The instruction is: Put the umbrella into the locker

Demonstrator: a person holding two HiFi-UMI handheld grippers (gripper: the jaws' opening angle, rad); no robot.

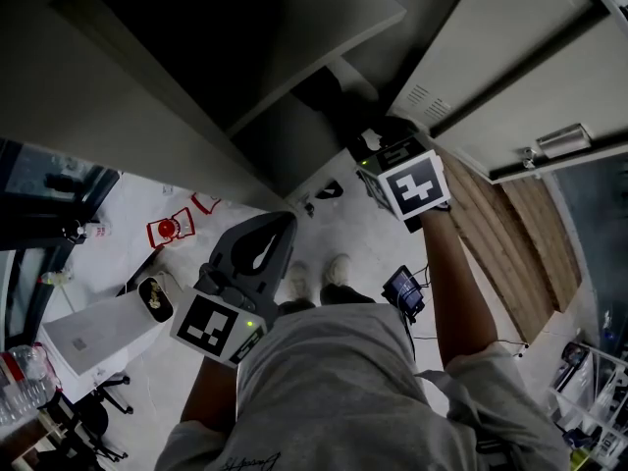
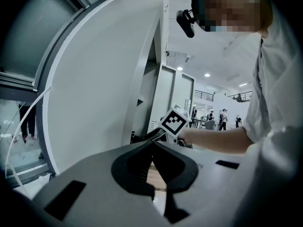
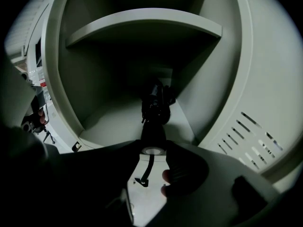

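Nearest us, our left tongs (image 2: 153,143) sit closed on nothing. Farther ahead, our right tongs (image 3: 154,148) clamp the handle end of the black umbrella (image 3: 155,105), which reaches into the locker (image 3: 222,93) beneath its shelf (image 3: 142,22), apparently resting on the dim compartment floor.

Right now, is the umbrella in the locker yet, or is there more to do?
Done: the locker door stands open. In hand: the right gripper grips the umbrella by its handle end, its body reaching into the compartment under the shelf. Left: let go and pull the gripper out. The left gripper is shut and empty.
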